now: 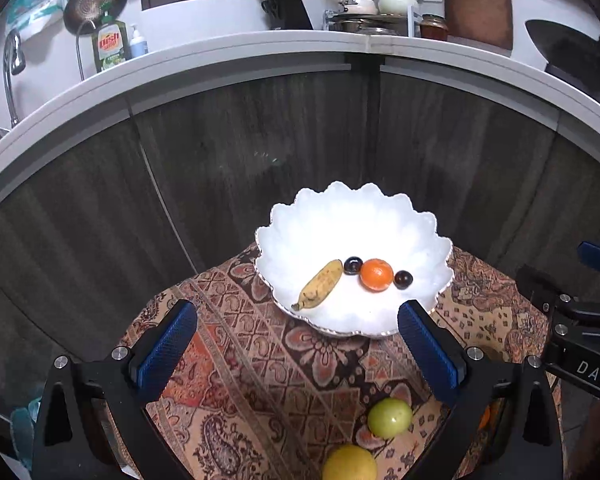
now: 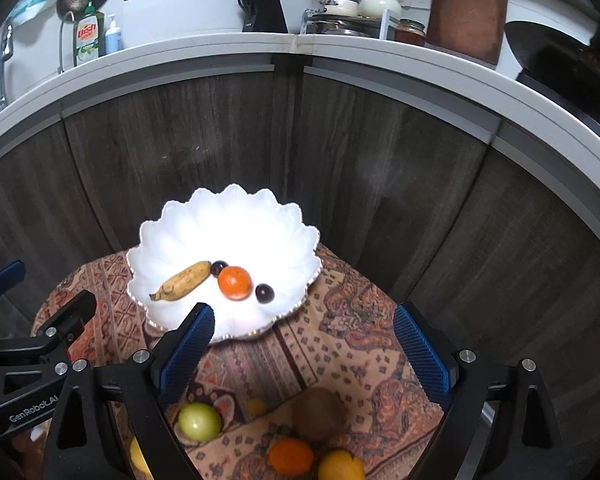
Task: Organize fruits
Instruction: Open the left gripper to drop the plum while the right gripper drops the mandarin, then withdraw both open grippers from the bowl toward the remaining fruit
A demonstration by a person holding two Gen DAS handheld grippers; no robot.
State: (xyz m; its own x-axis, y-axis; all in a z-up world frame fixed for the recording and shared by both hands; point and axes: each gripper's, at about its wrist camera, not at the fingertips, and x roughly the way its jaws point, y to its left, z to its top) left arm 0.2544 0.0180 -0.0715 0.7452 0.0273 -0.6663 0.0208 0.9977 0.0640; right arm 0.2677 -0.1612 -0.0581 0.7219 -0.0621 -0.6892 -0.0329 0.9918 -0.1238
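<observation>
The left gripper [image 1: 298, 354] was seen with jaws spread wide and nothing between them, held above the patterned cloth [image 1: 260, 360] on the near side of the white scalloped bowl [image 1: 380, 208]. The right gripper [image 2: 304, 354] was likewise seen wide apart and empty, also on the near side of the bowl. Inside the bowl a banana [image 1: 319, 285] was laid at the left, a dark plum [image 1: 353, 265] touching its tip, an orange [image 1: 376, 275] just beside that, and a second dark plum [image 1: 403, 279] at the orange's right. Outside the bowl, on the cloth nearer the grippers, a green apple [image 2: 199, 421], a kiwi [image 2: 319, 413], a second orange [image 2: 291, 457] and a yellow lemon [image 2: 340, 466] were left; another yellow fruit [image 1: 350, 463] was partly cut off at the frame edge. Behind the bowl, dark cabinet doors [image 1: 260, 140] and a white counter [image 1: 228, 52] with kitchenware were noted.
</observation>
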